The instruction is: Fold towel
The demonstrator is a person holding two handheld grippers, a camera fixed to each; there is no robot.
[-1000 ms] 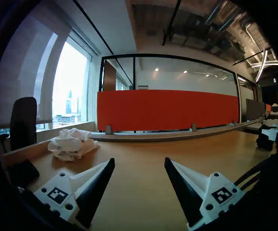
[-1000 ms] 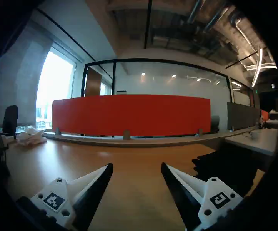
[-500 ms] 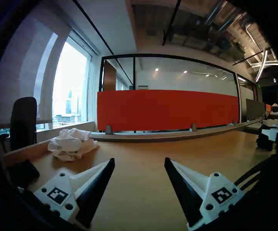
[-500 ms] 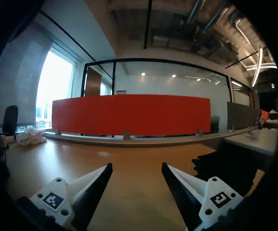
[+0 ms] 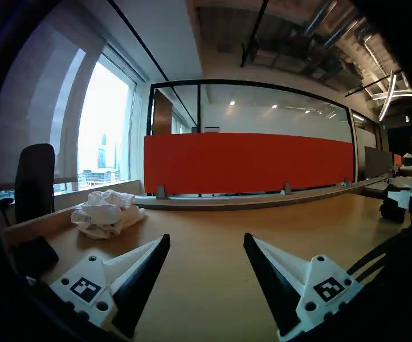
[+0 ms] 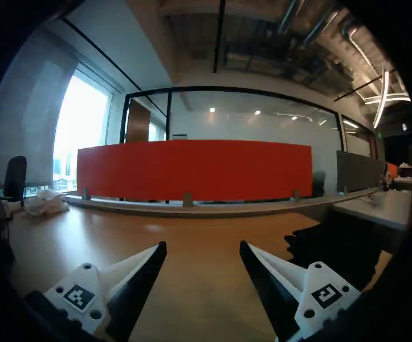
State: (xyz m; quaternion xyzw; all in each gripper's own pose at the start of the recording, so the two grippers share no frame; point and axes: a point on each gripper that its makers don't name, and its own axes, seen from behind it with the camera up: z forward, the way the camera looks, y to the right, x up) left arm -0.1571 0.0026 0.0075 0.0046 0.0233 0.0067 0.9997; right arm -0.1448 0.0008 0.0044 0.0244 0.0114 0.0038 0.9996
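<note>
A crumpled white towel [image 5: 106,212] lies in a heap on the wooden desk [image 5: 217,268], at the far left near the window. My left gripper [image 5: 206,242] stands open low over the desk, to the right of the towel and short of it, nothing between its fingers. In the right gripper view the same towel [image 6: 45,203] is small and far off at the left edge. My right gripper [image 6: 202,248] is open too, over bare wood, far from the towel.
A red divider panel [image 5: 245,162] runs along the desk's far edge. A black office chair [image 5: 33,182] stands at the left by the window. A dark object [image 5: 33,256] lies near the left gripper; the other gripper [image 5: 396,202] rests at the far right. A dark shape [image 6: 337,245] sits right.
</note>
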